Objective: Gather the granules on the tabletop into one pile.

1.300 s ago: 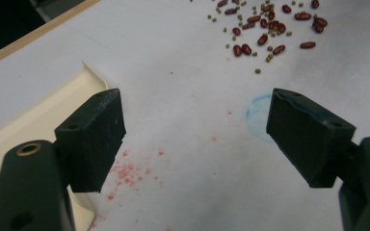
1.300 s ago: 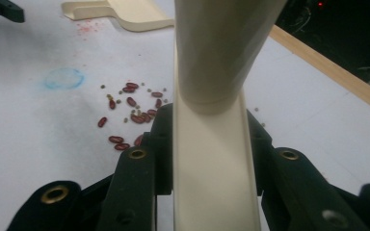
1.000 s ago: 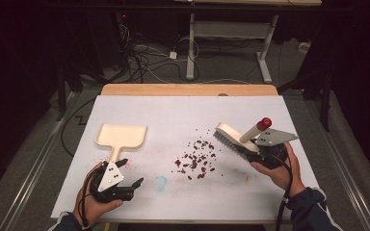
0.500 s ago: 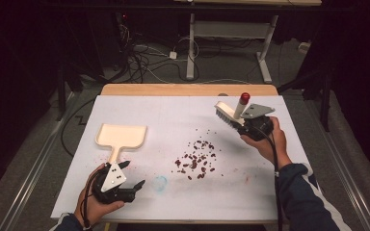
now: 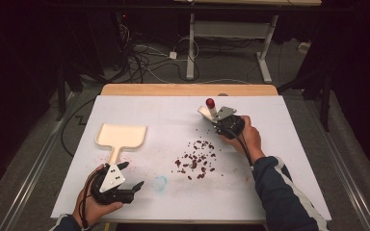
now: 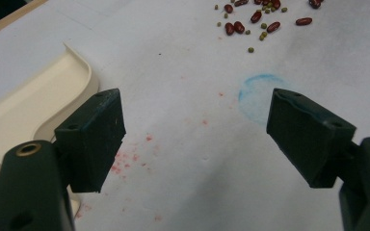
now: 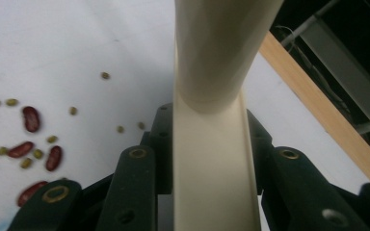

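A cream dustpan (image 5: 121, 136) lies at the left of the white table, its handle toward the front. My left gripper (image 5: 137, 188) rests near the front edge just right of that handle, open, nothing between its jaws. In the left gripper view the dustpan (image 6: 24, 115) lies beside the left jaw of the left gripper (image 6: 197, 139). Red and green beans (image 5: 196, 159) are scattered mid-table. Behind the pile, my right gripper (image 5: 217, 121) is shut on a cream brush (image 5: 205, 113) with a red knob. The right gripper view shows the brush handle (image 7: 217, 72) clamped in the right gripper (image 7: 212, 144).
A faint blue ring (image 6: 257, 91) and pink stains mark the paper between my left gripper and the beans (image 6: 250, 21). The wooden table edge (image 5: 188, 89) runs along the back. Cables and desk legs stand on the floor beyond.
My right hand has carried the brush from the right side of the table toward the back and left, to just behind the bean pile. The left gripper has stayed put.
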Action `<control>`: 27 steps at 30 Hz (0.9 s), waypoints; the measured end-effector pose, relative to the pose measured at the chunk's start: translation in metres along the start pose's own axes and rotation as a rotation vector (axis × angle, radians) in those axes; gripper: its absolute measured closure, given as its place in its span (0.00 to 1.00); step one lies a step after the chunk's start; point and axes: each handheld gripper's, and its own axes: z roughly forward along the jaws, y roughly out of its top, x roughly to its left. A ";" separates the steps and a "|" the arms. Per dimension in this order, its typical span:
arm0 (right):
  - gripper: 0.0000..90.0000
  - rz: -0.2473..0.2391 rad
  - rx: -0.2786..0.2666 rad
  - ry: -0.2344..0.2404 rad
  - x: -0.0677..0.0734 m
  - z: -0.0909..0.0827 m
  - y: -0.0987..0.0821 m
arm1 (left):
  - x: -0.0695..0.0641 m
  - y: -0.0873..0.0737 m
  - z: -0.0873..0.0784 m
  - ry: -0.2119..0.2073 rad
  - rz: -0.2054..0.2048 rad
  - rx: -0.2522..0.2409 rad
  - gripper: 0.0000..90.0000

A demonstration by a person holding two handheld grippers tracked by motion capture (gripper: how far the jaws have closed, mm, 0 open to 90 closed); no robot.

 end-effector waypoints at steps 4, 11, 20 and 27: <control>0.75 -0.021 -0.017 0.031 0.014 0.001 0.001 | 0.000 0.001 0.001 -0.002 0.013 -0.002 0.23; 0.75 -0.108 -0.111 0.141 0.035 -0.009 -0.005 | -0.001 0.002 0.003 -0.009 0.016 -0.002 0.23; 0.75 -0.198 -0.207 0.303 0.053 -0.035 -0.020 | -0.001 0.003 0.004 -0.018 0.009 0.008 0.23; 0.75 -0.216 -0.246 0.381 0.066 -0.054 -0.031 | -0.004 0.004 0.004 -0.022 0.012 0.008 0.23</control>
